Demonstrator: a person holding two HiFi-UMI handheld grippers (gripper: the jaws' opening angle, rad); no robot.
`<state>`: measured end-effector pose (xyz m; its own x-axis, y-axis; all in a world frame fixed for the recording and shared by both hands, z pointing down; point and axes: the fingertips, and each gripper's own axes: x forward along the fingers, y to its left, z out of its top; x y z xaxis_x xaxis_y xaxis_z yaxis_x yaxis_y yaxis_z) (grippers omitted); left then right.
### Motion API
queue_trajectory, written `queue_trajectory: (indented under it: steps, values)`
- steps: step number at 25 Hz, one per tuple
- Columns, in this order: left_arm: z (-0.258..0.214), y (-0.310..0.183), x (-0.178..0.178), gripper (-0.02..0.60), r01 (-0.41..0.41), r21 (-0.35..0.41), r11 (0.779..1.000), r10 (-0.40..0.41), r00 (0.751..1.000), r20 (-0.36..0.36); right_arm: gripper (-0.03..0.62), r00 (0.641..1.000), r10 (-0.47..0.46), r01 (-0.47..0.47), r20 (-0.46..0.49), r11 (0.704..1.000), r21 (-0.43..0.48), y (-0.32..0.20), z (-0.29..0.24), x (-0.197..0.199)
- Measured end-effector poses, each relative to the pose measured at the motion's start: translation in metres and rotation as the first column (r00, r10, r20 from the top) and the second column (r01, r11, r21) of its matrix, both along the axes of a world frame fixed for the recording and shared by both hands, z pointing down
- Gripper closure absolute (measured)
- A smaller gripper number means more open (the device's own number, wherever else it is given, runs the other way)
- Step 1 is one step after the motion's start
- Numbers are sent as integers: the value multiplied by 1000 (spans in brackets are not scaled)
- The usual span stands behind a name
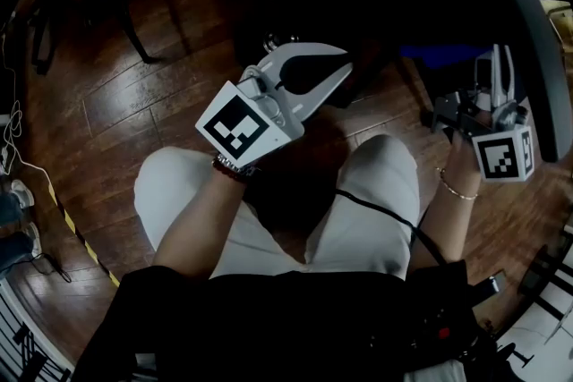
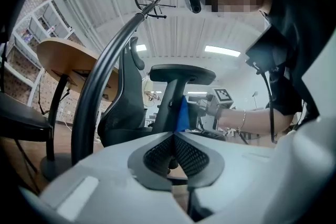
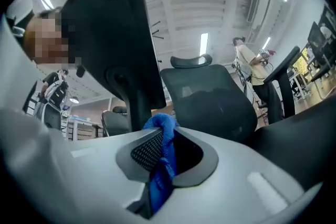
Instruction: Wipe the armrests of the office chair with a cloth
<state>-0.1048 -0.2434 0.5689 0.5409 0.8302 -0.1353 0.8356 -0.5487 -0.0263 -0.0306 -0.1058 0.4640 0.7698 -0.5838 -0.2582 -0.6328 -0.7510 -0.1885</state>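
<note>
Jaws of the right gripper point(image 3: 165, 136) are clamped on a blue cloth point(image 3: 160, 182). The cloth bunches above the pads and hangs down between them. Just beyond its tips rises the dark post of the office chair's armrest point(image 3: 113, 29), whose pad is seen from below and fills the upper left of the right gripper view. To the right of it stands a mesh chair back point(image 3: 210, 99) with a headrest.

The left gripper point(image 2: 174, 132) has its jaws pressed together with nothing between them. It points at the same armrest from the other side. In that view the cloth shows as a blue strip against the right side of the post, under the pad's edge, with the right gripper's marker cube point(image 2: 223, 95) just beside it. A round wooden table point(image 2: 60, 55) stands to the left.

From the head view, both grippers are held out above the person's knees point(image 1: 179, 183), over a wooden floor point(image 1: 134, 76).
</note>
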Motion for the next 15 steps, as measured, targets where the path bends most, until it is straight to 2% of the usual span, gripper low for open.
queue_trajectory:
  steps: [3,5,8,11,13,15]
  values:
    - [-1,-1,0,575,3,1,1000,-3,1000,-1,556,980,71,-47,188,991,-127,-7,28,16]
    - [1,0,1,575,0,12,1000,0,1000,1,559,963,129,-81,235,976,-202,-9,39,17]
    - [2,2,1,575,-5,19,1000,5,1000,-2,559,949,192,-106,249,941,-320,-12,54,11]
    - [1,2,1,575,-5,21,1000,5,1000,-7,559,942,253,-115,219,860,-497,-16,71,-3]
    - [1,2,1,575,-3,16,1000,3,1000,-7,557,941,278,-126,192,816,-564,-20,79,-12]
    - [0,2,2,575,-2,8,1000,2,1000,-8,554,936,302,-151,182,809,-568,-22,84,-18]
